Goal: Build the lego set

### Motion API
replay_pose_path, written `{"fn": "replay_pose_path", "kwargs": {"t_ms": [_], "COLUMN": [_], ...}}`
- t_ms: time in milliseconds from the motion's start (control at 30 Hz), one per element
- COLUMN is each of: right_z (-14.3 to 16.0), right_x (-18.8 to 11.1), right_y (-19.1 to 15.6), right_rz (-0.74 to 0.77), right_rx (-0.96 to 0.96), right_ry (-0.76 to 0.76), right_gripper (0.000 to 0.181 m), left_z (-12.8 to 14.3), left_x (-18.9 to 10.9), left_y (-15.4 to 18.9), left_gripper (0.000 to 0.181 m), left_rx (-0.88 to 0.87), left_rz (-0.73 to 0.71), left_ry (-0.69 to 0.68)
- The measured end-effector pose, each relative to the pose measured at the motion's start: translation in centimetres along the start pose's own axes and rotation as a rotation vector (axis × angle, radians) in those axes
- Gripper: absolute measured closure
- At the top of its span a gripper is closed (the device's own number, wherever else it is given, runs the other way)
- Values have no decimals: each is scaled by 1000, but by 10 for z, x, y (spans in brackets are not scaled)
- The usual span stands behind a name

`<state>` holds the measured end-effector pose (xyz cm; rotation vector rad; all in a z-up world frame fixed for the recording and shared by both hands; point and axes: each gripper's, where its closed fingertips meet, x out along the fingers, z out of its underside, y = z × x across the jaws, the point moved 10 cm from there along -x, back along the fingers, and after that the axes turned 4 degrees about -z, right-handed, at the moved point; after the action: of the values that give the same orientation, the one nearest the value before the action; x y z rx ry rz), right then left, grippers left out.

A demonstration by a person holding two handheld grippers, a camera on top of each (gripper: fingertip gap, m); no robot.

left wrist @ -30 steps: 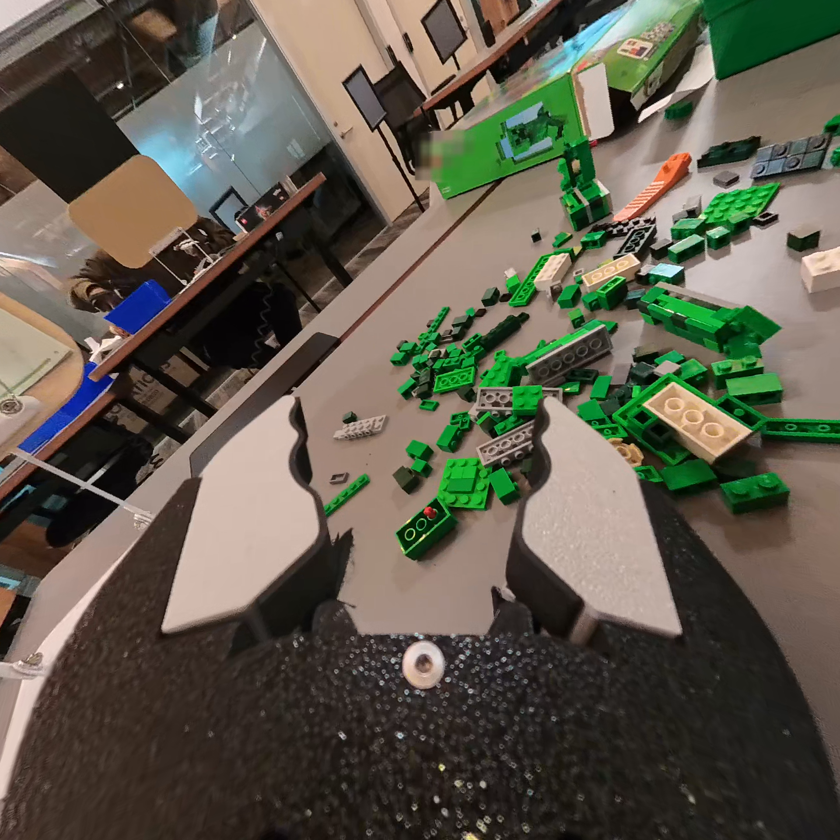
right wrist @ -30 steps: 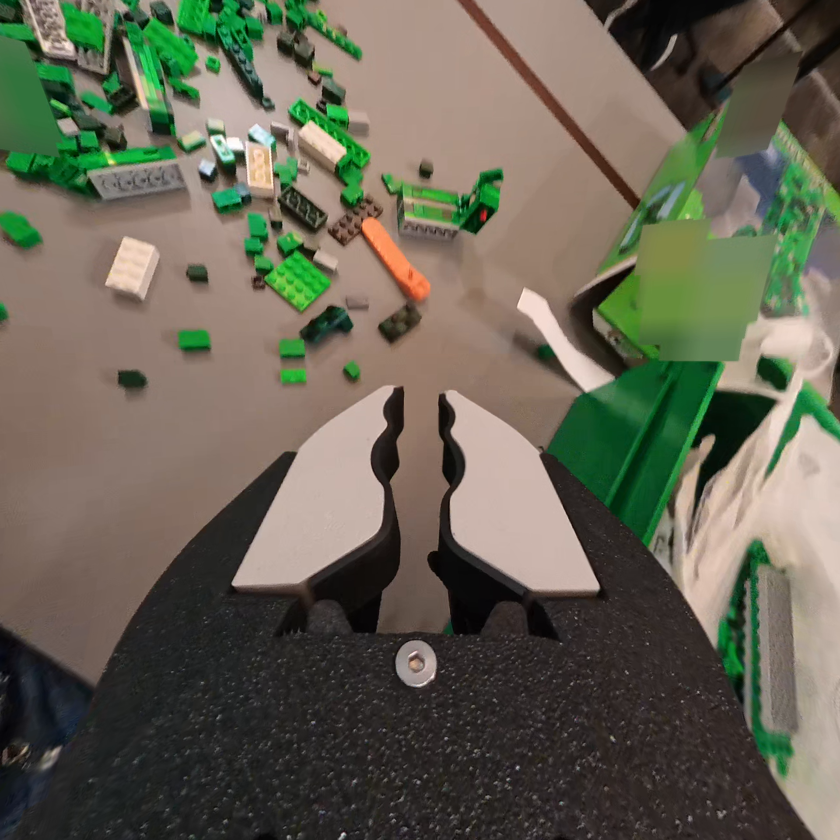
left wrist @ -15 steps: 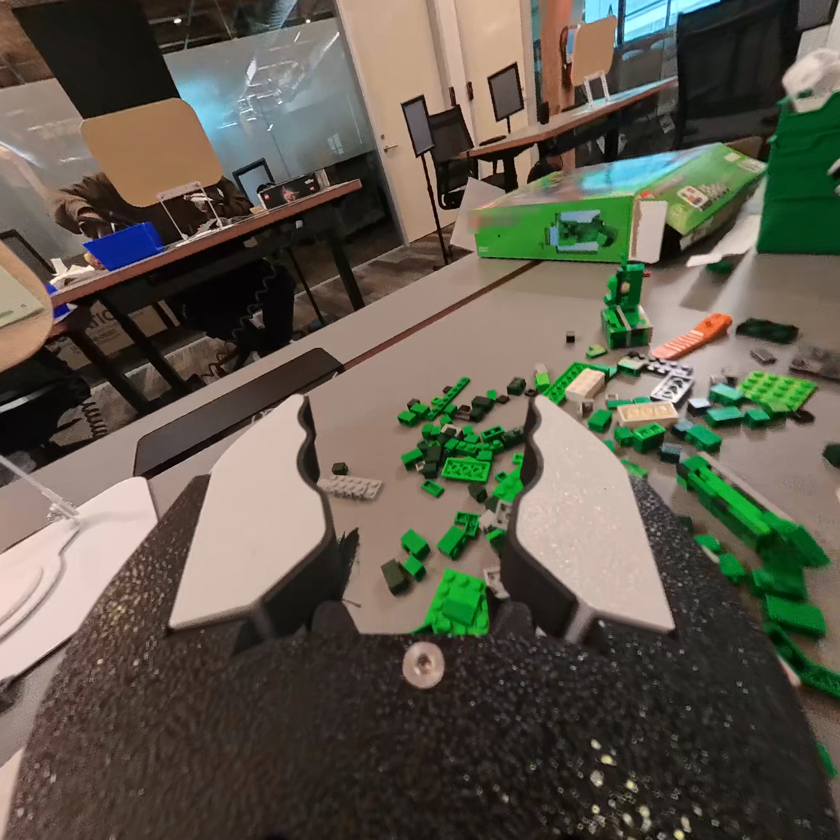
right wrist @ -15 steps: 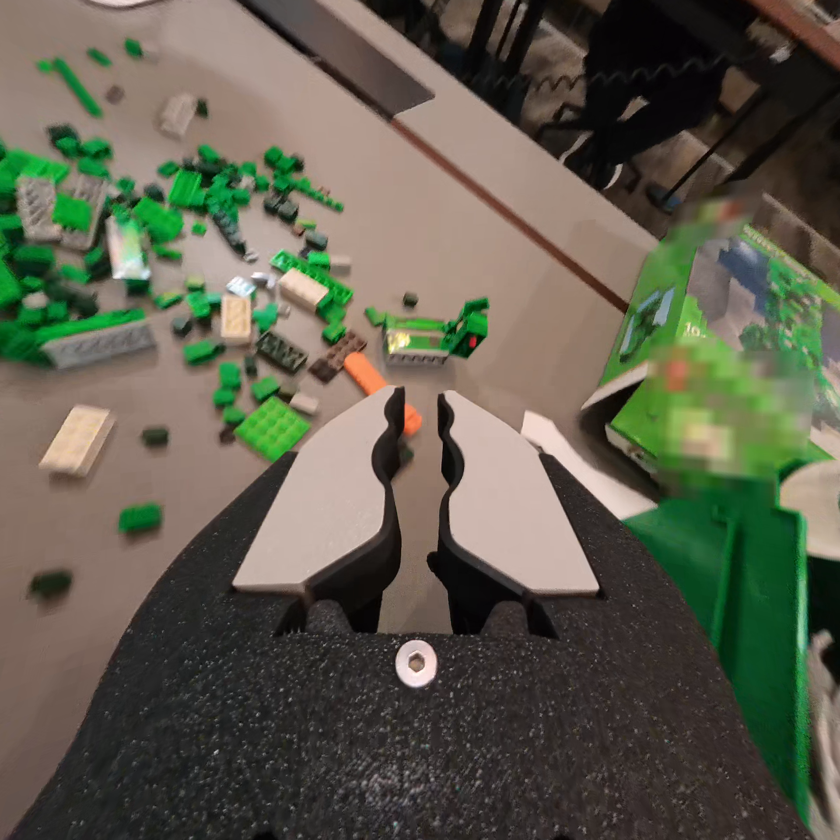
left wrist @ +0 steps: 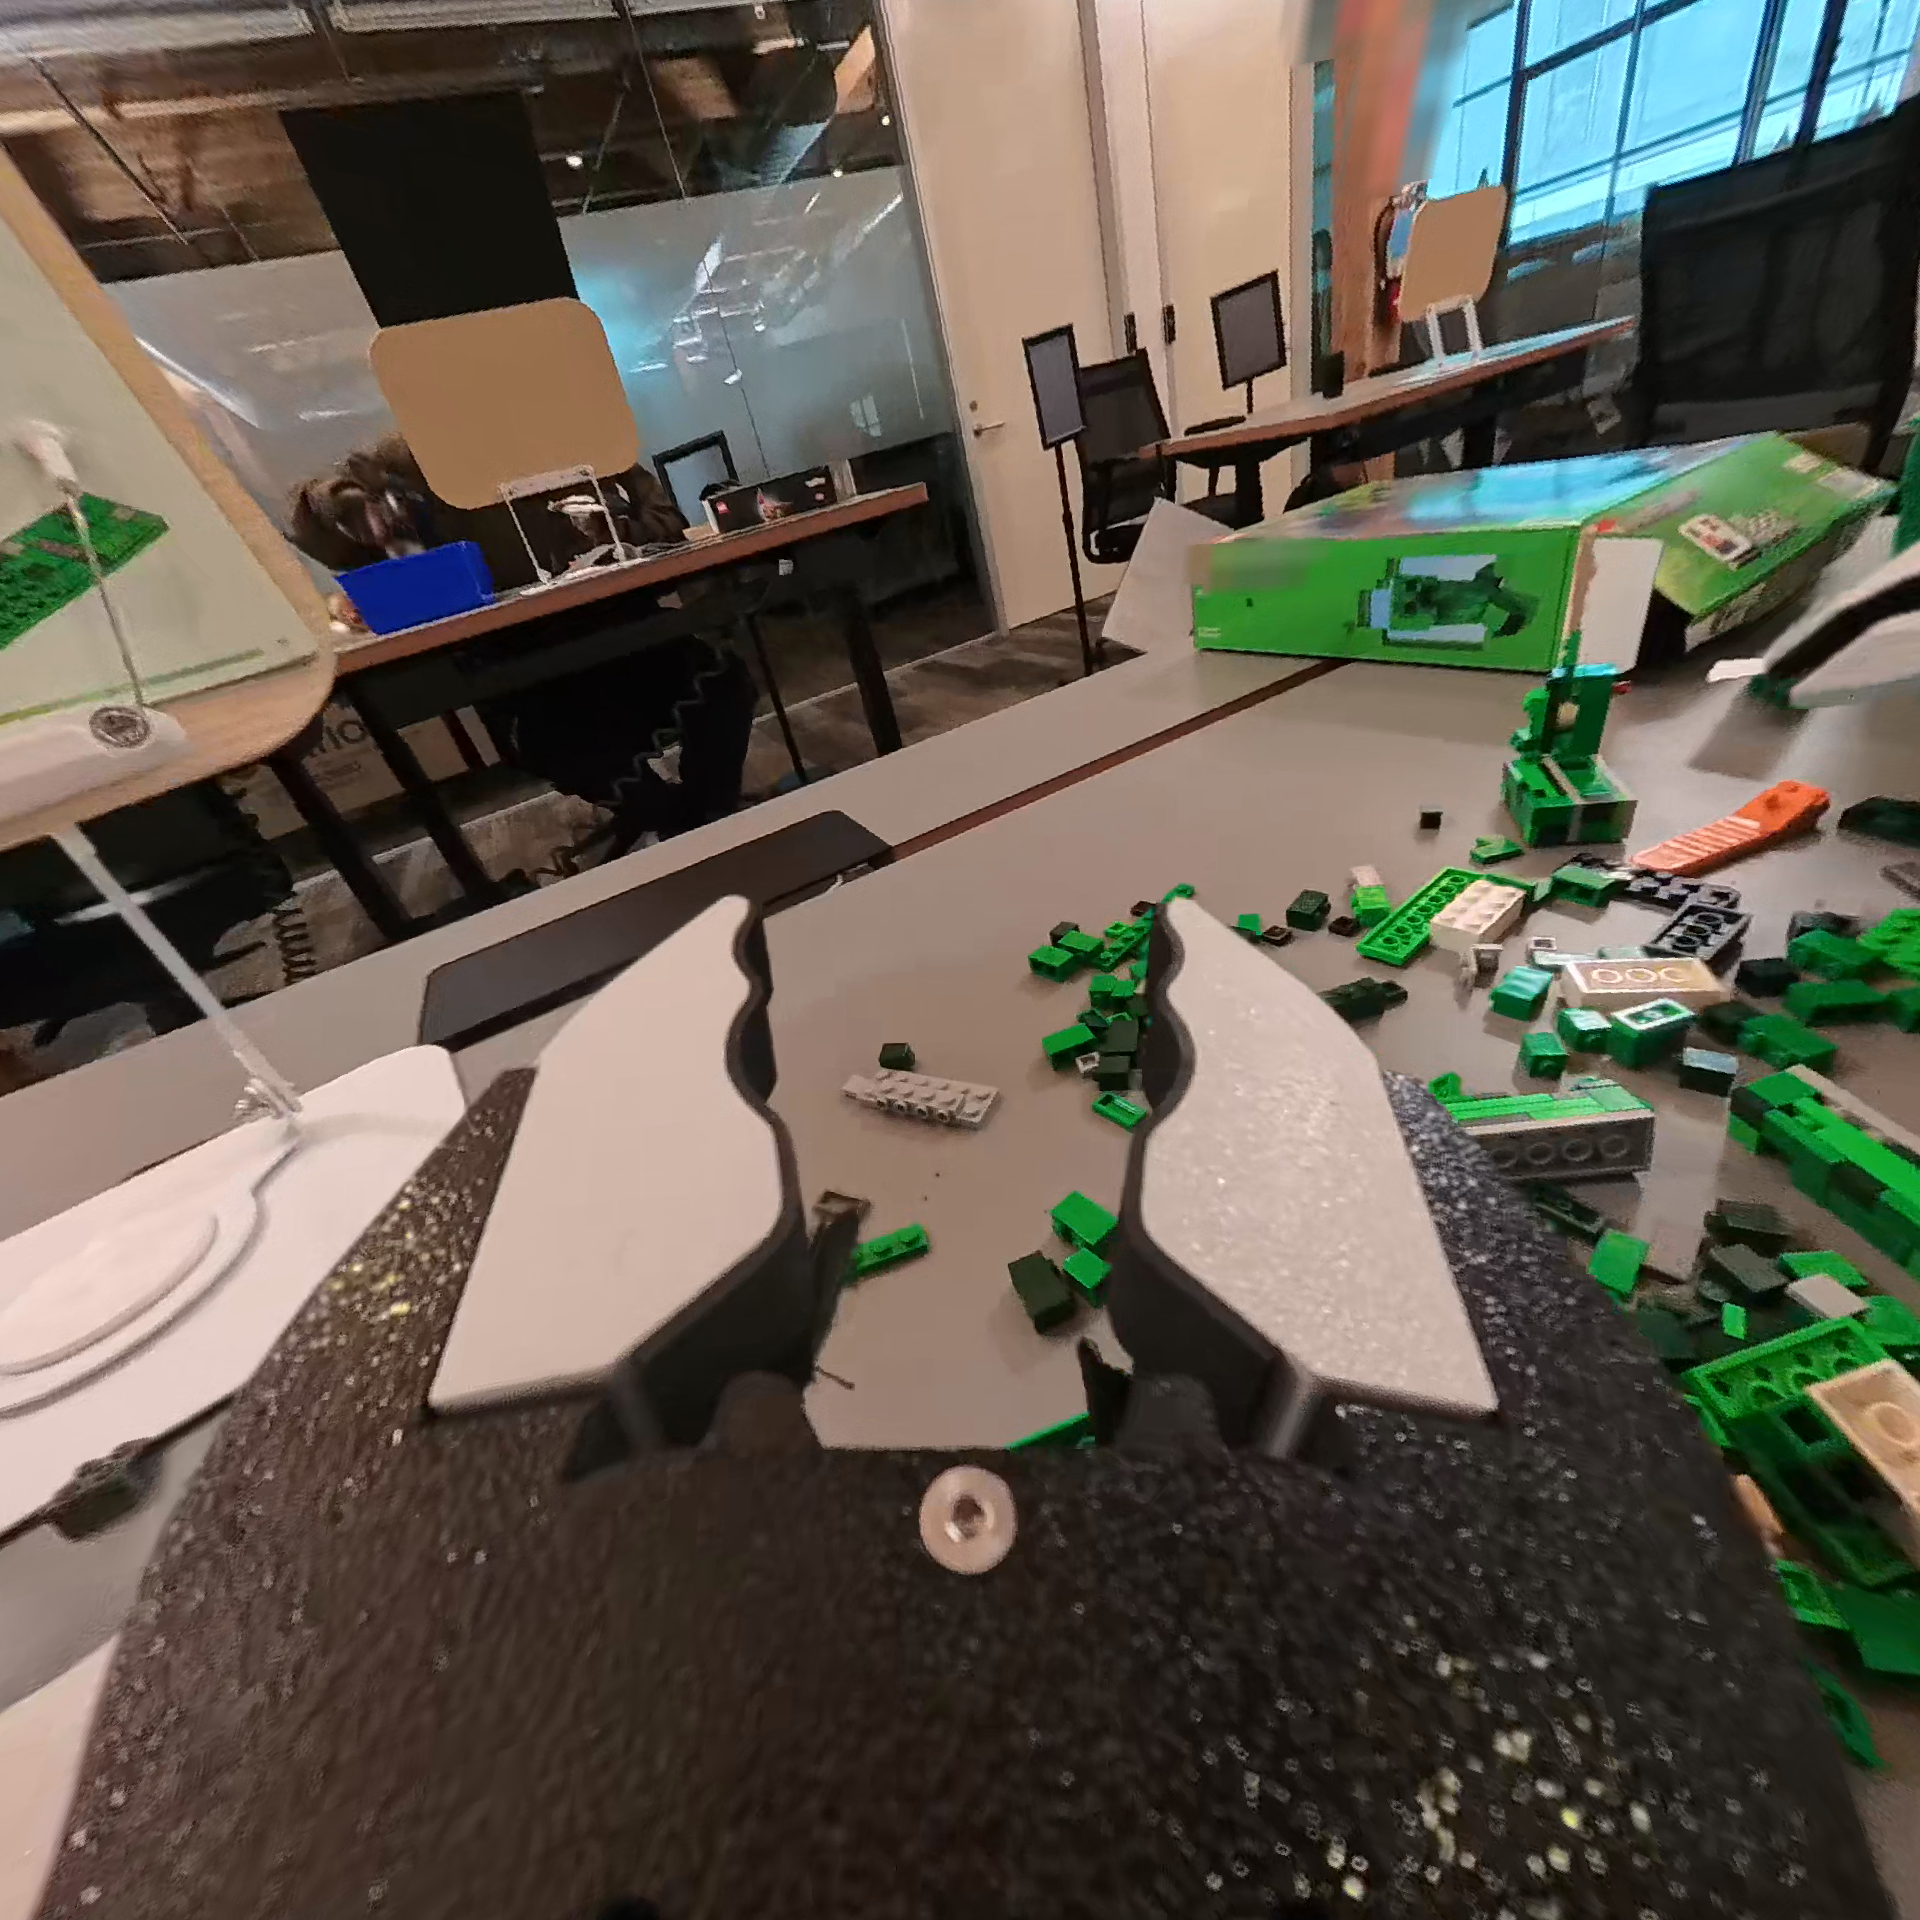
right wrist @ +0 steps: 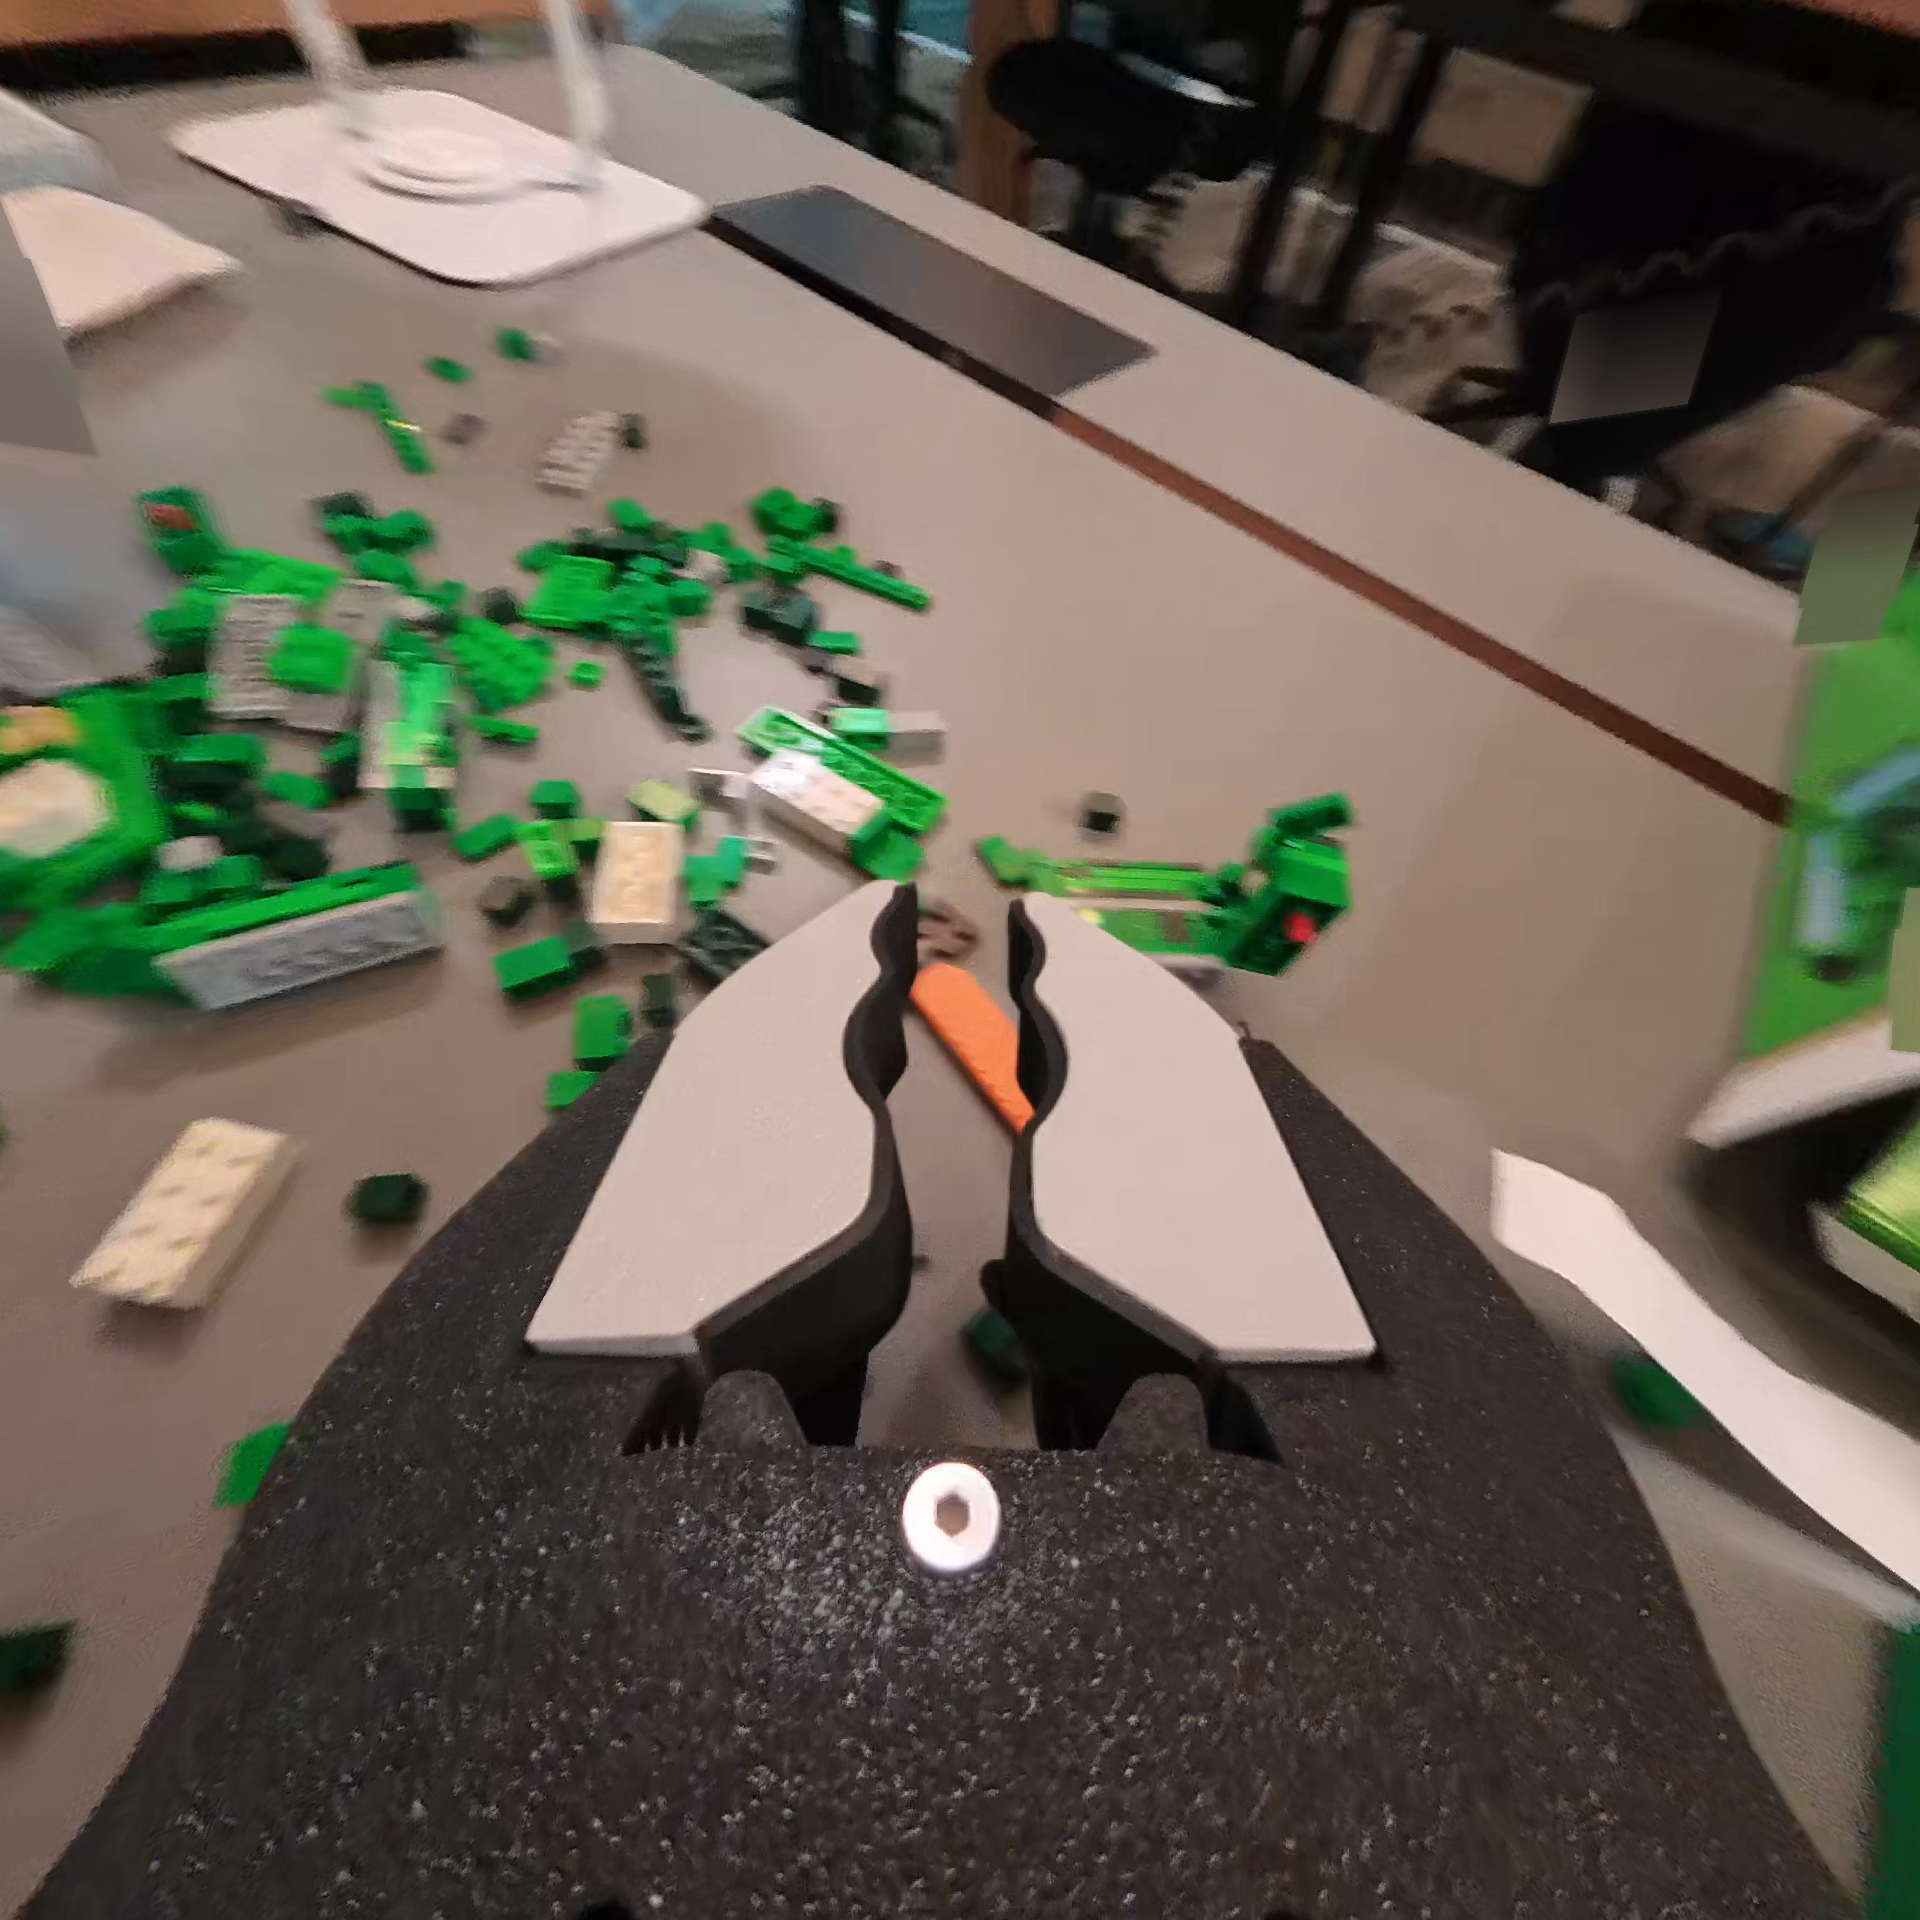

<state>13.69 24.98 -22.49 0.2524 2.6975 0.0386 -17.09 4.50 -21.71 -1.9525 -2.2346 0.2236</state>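
Observation:
Loose green, grey and white lego pieces [left wrist: 1112,1039] lie scattered on the grey table [left wrist: 1039,810]. My left gripper [left wrist: 961,920] is open and empty, low over the table at the pile's left edge, with a small grey plate [left wrist: 920,1099] between its fingers. A partly built green figure [left wrist: 1564,769] stands at the far right; in the right wrist view it [right wrist: 1195,904] shows just ahead. My right gripper [right wrist: 961,906] is nearly shut with a narrow gap and holds nothing. An orange brick separator [right wrist: 966,1029] lies on the table under its fingers.
The green lego box [left wrist: 1455,592] lies at the back right. A white stand base [left wrist: 156,1247] sits at the left and a black panel [left wrist: 644,935] is set into the table. A white paper strip [right wrist: 1714,1382] lies at the right. A white brick [right wrist: 182,1210] lies apart. One gripper's finger ends stand about 30 cm off the other's. My right tips are roughly 6 cm from the orange brick separator [right wrist: 966,1029]. Look for it in the left wrist view [left wrist: 1681,856] too.
My left gripper has dropped lower and drawn back to the pile's left edge, still open. My right gripper has swung toward the pile, over the orange separator, with its gap unchanged.

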Motion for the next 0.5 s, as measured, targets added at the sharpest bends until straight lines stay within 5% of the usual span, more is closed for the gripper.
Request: {"fn": "replay_pose_path", "kwargs": {"t_ms": [133, 233, 333, 500], "right_z": [-14, -18, -8, -4], "right_x": [11, 30, 48, 59], "right_y": [-33, -63, -80, -94], "right_rz": [-364, -536, -531, -515], "right_rx": [33, -25, -175, -246], "right_ry": [109, -5, -247, -307], "right_gripper": [181, 163, 138, 103], "left_z": [5, 5, 5, 5], "left_x": [5, 7, 7, 7], "left_y": [4, 10, 15, 25], "left_gripper": [116, 116, 118, 121], "left_rx": [-5, 2, 19, 32], "left_rz": [107, 188, 241, 334], "left_ry": [-43, -59, -67, -89]}}
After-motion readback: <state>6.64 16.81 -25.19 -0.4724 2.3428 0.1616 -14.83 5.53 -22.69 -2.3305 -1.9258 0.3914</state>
